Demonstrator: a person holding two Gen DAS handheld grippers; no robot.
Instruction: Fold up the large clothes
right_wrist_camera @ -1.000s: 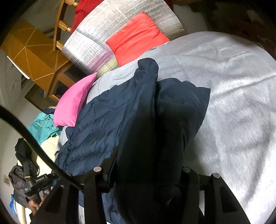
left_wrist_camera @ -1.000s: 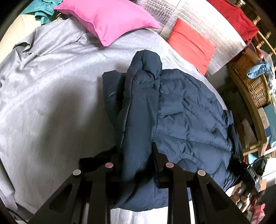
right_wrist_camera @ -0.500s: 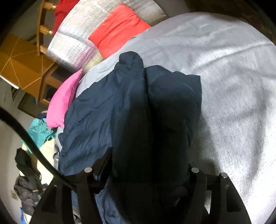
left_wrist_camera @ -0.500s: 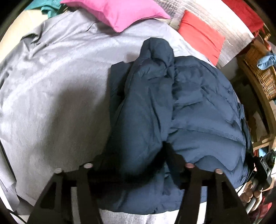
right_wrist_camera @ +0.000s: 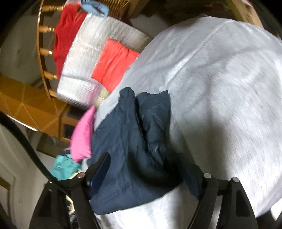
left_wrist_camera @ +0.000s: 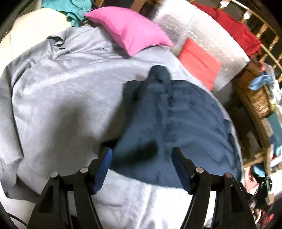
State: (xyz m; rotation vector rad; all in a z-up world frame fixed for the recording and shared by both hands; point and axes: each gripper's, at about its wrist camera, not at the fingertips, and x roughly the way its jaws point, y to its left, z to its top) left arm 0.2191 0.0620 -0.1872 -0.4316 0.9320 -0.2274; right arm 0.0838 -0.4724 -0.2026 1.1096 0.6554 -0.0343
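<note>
A navy puffer jacket [left_wrist_camera: 176, 126] lies folded on the grey bedsheet [left_wrist_camera: 61, 98], one sleeve laid lengthwise over its body. My left gripper [left_wrist_camera: 141, 150] hovers at the jacket's near hem with its jaws opening; the blue pads stand apart from the fabric and grip nothing. In the right wrist view the same jacket [right_wrist_camera: 126, 141] lies on the sheet [right_wrist_camera: 220, 88]. My right gripper [right_wrist_camera: 146, 167] is over its near end with its jaws opening. Cloth lies between the fingers, but the pads do not press on it.
A pink pillow [left_wrist_camera: 130, 33], a red cushion [left_wrist_camera: 199, 59] and a silver foil pad [left_wrist_camera: 193, 28] lie at the far side of the bed. A wicker basket [left_wrist_camera: 255, 98] and clutter stand at the right. A teal garment [left_wrist_camera: 70, 7] lies at the far left.
Both grippers had the folded sleeve between their fingers; both have widened, let the cloth go and drawn back from it. The jacket now rests on the sheet.
</note>
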